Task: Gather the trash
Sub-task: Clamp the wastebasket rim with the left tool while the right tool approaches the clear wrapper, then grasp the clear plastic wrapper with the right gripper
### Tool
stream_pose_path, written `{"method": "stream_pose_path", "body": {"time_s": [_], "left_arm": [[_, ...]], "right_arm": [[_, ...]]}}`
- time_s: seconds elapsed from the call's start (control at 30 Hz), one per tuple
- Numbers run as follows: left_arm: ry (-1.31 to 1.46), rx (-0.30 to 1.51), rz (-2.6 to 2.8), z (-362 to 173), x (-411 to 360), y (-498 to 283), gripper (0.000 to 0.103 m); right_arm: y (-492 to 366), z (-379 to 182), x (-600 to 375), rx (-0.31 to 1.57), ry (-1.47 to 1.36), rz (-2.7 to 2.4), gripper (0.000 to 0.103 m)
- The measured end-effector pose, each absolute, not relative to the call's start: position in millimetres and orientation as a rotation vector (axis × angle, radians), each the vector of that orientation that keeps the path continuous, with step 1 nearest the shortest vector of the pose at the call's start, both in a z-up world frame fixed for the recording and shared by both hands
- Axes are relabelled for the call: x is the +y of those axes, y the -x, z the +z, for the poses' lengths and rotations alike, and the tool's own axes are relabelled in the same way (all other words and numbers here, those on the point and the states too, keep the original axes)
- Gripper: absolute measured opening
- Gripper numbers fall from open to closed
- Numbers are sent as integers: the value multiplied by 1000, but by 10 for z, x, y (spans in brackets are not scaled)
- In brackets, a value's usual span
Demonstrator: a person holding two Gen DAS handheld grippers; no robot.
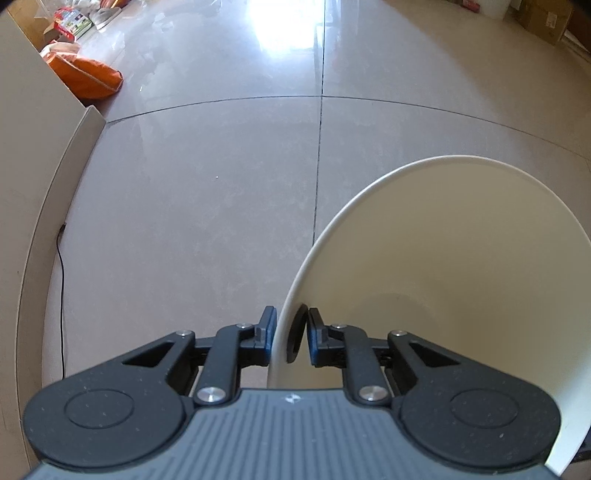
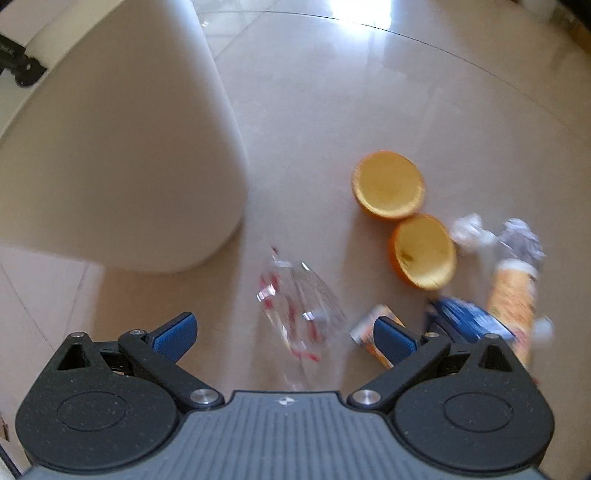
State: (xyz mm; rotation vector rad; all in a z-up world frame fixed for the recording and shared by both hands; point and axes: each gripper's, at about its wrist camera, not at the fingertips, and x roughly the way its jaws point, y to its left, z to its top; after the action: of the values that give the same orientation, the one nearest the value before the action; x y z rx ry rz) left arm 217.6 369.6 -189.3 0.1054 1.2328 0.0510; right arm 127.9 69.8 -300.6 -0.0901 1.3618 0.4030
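Note:
My left gripper point(image 1: 291, 338) is shut on the rim of a cream-white bin point(image 1: 461, 295), which I hold tilted so its hollow inside faces the camera. In the right wrist view the same bin point(image 2: 122, 147) fills the upper left, lifted above the floor. My right gripper point(image 2: 284, 336) stands open over a clear plastic wrapper with red marks point(image 2: 299, 310). Two hollow orange peel halves point(image 2: 388, 184) point(image 2: 423, 251), crumpled clear plastic point(image 2: 498, 236), an orange-labelled bottle point(image 2: 513, 295), a blue packet point(image 2: 465, 317) and a small orange carton point(image 2: 369, 328) lie to the right.
Glossy beige floor tiles point(image 1: 221, 184) stretch ahead. A beige wall panel point(image 1: 33, 166) runs along the left with a black cable point(image 1: 61, 295) at its foot. An orange bag point(image 1: 88, 77) and boxes lie far left; a cardboard box point(image 1: 543, 18) is far right.

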Motion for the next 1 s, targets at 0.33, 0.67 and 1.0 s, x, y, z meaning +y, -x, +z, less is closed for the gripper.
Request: {"method": "stream_pose_path", "body": {"time_s": [0.33,0.67,1.0], "left_arm": [[-147,1204,24,-1905,3674,-2105,15],[-171,1228,13,-1912,3606,-2099,15],[-163,1276,-16,-1918,3654,-2151,15]], "right_arm": [[-1269,-3769,972,1303,333,543,103],[-1308,-4244,881,1373,336,513,69],[-1313,-3952,724,1427,264,507,50]]}}
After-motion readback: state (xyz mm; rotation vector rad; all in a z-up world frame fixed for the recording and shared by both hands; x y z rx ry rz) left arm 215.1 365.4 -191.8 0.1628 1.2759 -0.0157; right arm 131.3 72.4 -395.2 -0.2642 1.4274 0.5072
